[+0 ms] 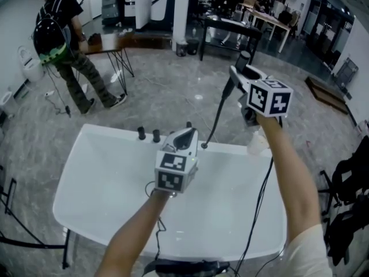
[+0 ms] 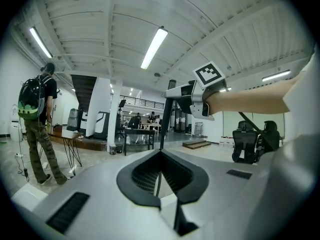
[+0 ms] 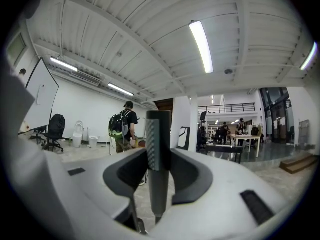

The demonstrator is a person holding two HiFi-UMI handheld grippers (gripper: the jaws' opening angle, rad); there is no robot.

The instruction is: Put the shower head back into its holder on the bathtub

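Observation:
A white bathtub (image 1: 104,189) fills the lower part of the head view, with two black knobs (image 1: 148,134) on its far rim. High above the far rim, my right gripper (image 1: 239,77) is shut on the dark handle of the shower head (image 1: 226,96). In the right gripper view the handle (image 3: 159,149) stands upright between the pads. A thin hose (image 1: 212,126) runs from it down to a small fitting (image 1: 204,146) on the rim. My left gripper (image 1: 185,136) hovers over the rim just left of that fitting, jaws together and holding nothing. Seen past the left gripper (image 2: 160,179), the handle (image 2: 167,115) rises toward the ceiling.
A person with a backpack (image 1: 63,45) stands on the grey floor beyond the tub's left end, beside a small table (image 1: 115,48). A black table (image 1: 230,30) and more people are farther back. A dark chair (image 1: 351,183) stands to the tub's right.

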